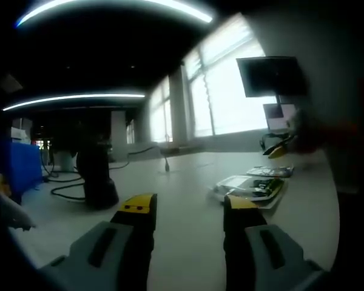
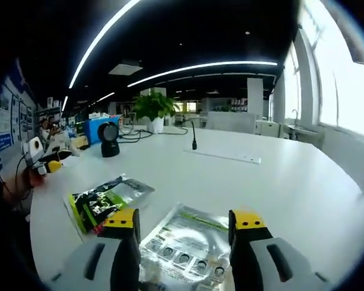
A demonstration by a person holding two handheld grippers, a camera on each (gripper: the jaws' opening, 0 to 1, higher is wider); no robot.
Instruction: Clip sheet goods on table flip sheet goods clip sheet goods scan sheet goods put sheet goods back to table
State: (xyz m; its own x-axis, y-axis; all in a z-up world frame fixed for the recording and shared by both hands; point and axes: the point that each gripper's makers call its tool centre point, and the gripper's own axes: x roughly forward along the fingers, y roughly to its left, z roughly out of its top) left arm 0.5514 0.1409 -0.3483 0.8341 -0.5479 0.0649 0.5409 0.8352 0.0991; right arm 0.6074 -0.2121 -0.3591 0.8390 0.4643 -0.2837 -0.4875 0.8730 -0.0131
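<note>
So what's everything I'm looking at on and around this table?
Table: one, white, under everything.
Clear packet: one, see-through with green print, lying flat between the right gripper's jaws.
Green and black packet: one, lying flat to the left of the clear one.
Scanner: one, black, standing far across the table.
Microphone: one, black, thin stalk, mid-table.
Plant: one, green in a white pot, far end.
Monitor: one, dark, by the window.
Left gripper: grey with yellow tips, open, empty.
Right gripper: grey with yellow tips, open over the clear packet.
</note>
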